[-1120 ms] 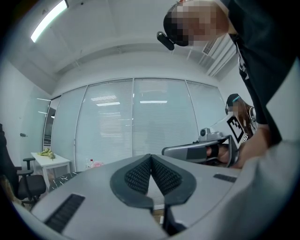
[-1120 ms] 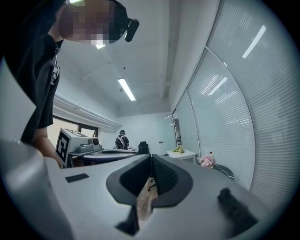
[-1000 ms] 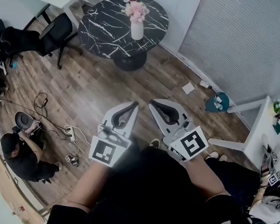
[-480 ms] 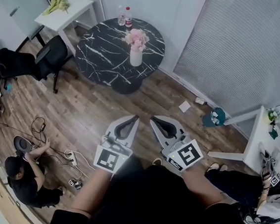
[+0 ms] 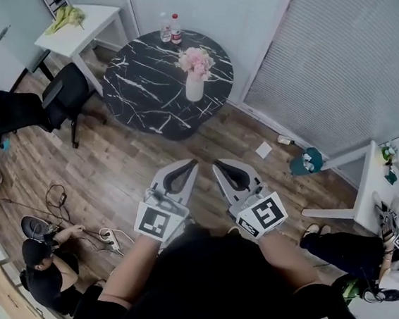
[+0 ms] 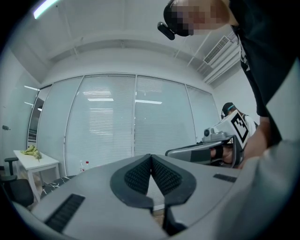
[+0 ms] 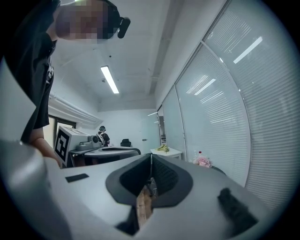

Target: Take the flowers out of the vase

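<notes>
Nearest: left gripper (image 5: 186, 165) and right gripper (image 5: 219, 166) are being held out level side by side in front of the person's chest, not touching. Both are pinched fully closed, pads meeting, nothing caught between them. Below them, wood floor (image 5: 129, 158), with cables and a person (image 5: 44, 273) crouching at lower left. Farther out, the round black marble table (image 5: 134, 77) is standing well apart from both grippers. On its far-right part, a white vase (image 5: 194, 89) is standing upright and carrying the pink flowers (image 5: 195, 61); two bottles (image 5: 169, 27) are sitting at the far rim. Task not yet begun, reach not yet made. Judging the bunch light, with soft heads that are likely to crush or shed under a pinch; whether real or artificial, cannot tell. Best hold looks to be the gathered stems just above the vase mouth, below the blooms, lifting straight up. The vase looks narrow and tippable, so the other gripper should be steadying its body.
</notes>
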Available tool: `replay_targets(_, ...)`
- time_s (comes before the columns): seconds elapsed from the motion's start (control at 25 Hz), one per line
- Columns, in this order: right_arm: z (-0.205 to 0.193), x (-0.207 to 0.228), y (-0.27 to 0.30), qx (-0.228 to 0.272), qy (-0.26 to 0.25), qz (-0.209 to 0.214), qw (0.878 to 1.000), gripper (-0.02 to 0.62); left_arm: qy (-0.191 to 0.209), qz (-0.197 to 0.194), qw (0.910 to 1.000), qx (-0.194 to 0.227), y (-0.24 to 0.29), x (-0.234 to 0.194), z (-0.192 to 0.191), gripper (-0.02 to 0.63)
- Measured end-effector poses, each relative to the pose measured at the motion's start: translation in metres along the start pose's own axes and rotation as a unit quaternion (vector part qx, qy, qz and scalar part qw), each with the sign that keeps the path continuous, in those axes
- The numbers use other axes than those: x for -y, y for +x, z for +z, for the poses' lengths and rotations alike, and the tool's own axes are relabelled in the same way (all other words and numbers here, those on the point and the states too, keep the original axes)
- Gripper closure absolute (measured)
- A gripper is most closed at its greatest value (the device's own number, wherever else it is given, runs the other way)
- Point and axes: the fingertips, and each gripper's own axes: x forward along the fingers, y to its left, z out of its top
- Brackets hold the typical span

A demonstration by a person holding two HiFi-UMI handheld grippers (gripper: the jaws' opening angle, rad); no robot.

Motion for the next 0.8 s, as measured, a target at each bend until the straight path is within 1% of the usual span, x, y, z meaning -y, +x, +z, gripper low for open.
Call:
replay_targets(0.12, 0.006, -0.001, 0.019, 0.004, -0.004, -0.010, 1.000, 0.575, 0.004, -0.011, 0.9999, 0.000, 0.001, -0.018, 0.002, 0.594)
replay_targets(0.32, 0.012, -0.004, 0.038, 0.016, 0.000, -0.028, 0.999, 0.575, 0.006, -0.031, 0.9995, -0.005, 0.001, -0.035, 0.002, 0.594)
replay_targets(0.48, 0.010, -0.002, 0.046, 0.021, -0.004, -0.041, 0.999, 0.575, 0.008, -0.038, 0.9992, 0.005, 0.005, -0.045, 0.001, 0.592)
replay_targets(0.56, 0.009, 0.000, 0.050, 0.018, -0.006, -0.043, 0.999, 0.575, 0.004, -0.039, 0.9992, 0.004, 0.008, -0.048, -0.001, 0.594)
replay_targets(0.68, 0.007, 0.009, 0.055, 0.015, -0.007, -0.047, 0.999, 0.575, -0.001, -0.041, 0.9992, -0.001, 0.016, -0.054, -0.004, 0.594)
replay_targets(0.8, 0.003, 0.028, 0.061, 0.017, -0.005, -0.056, 0.998, 0.575, -0.002, -0.043, 0.9991, -0.004, 0.028, -0.061, -0.009, 0.594)
